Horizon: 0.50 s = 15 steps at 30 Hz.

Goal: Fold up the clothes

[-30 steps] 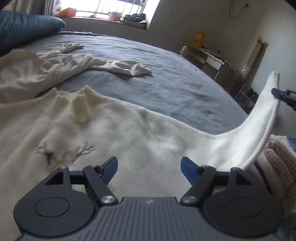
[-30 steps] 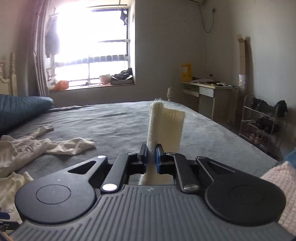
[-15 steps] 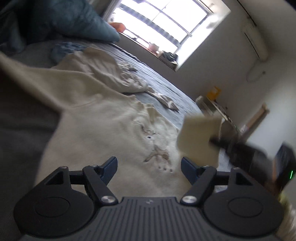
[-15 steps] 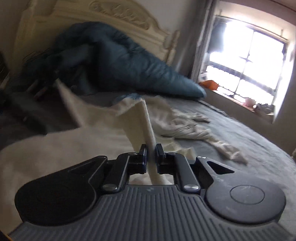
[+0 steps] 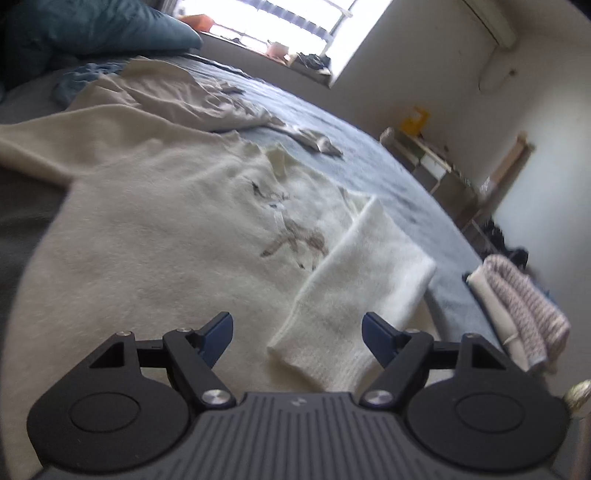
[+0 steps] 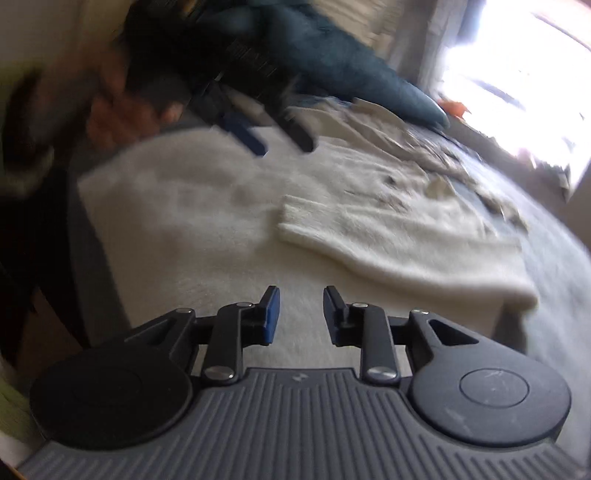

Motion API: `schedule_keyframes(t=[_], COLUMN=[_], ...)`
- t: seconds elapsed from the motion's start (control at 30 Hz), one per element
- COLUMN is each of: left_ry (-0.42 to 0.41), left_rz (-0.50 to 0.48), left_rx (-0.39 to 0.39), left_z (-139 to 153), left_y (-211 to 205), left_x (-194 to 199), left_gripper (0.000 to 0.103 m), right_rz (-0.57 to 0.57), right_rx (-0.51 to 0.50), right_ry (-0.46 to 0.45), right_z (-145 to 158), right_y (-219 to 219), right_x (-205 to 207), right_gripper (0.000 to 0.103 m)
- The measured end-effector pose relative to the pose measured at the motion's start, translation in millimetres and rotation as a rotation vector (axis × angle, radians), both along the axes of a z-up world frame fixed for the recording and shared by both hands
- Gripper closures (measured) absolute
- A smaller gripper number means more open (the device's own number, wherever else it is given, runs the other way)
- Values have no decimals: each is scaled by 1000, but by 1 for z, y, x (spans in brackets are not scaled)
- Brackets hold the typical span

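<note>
Cream sweater (image 5: 155,229): laid flat on the grey bed cover (image 5: 369,166), filling the left and centre of the left wrist view. Its long axis was set from lower left to upper right, the collar (image 5: 277,160) pointed toward the window (image 5: 280,18) at the top of the frame. A dark embroidered motif (image 5: 291,236) was seen on the chest.

Folded sleeve (image 5: 354,288): laid across the sweater's body, right of centre, its long axis run from upper right down to lower centre, the cuff end placed just ahead of the left gripper (image 5: 297,332).

Left gripper: jaws held wide apart, nothing grasped; the cuff was seen beyond and between the blue pads (image 5: 218,332), untouched as far as could be told.

Right gripper (image 6: 301,314): jaws had just been opening; they were parted, nothing was between them, and the sleeve (image 6: 399,240) was left released on the sweater at centre right of the right wrist view.

Other items, left to right in the left wrist view: a teal pillow (image 5: 92,33) at upper left; a crumpled beige garment (image 5: 177,96) beyond the sweater; a stack of folded knitwear (image 5: 517,314) at the right edge; shelving (image 5: 436,173) against the far wall.

In the right wrist view, a blurred hand (image 6: 110,110) with the left gripper (image 6: 273,136) was seen at upper left, above the sweater's far edge.
</note>
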<state>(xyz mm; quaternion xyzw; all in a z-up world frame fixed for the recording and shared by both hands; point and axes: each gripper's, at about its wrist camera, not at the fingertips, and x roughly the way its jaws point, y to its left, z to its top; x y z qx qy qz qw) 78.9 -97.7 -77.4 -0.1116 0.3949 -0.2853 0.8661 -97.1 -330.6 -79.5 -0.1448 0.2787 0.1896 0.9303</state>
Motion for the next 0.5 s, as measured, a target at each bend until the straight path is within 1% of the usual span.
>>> schedule_keyframes(t=[0.03,0.07,0.13,0.17,0.2,0.27,0.3,0.4,0.47,0.5], left_ry=[-6,-16,-34,-37,-39,-52,-60,-84,-97,-106], left_rz=[-11,-22,-56,-67,-74,-98,-102,-151,-176,-181], left_rx=[28,54,83,91,102,128,143,200,241,256], left_z=[-4,-8,-14,-15,-16,-18,-19,-23,-28,-29], left_y=[-5,-10,-21,-24,-29,-39,-45,-63,-74,-78], left_x=[1,2,5,7,9,17,21,36,45,48], left_gripper=[26,27,27,27,27,28,29,31,34,37], right_rz=[-75,-161,-332,-395,-449,-500,-518,-534,-534,-534], right_rx=[102,226,496,626,750,940,1015,1178,1259,1277], right_ry=[17,38,76,93,109,132,144,201,246,263], right_z=[5,8,7,3,-3,-19,-27,-47,-58,-61], right_y=[-16,-34,-70,-86,-100,-114,-118,-121,-120,-118], right_x=[-3,-5,-10,-13,-16,-16,-15,-2,10,15], right_gripper=[78,77,76,75,75,74,73,73,73,73])
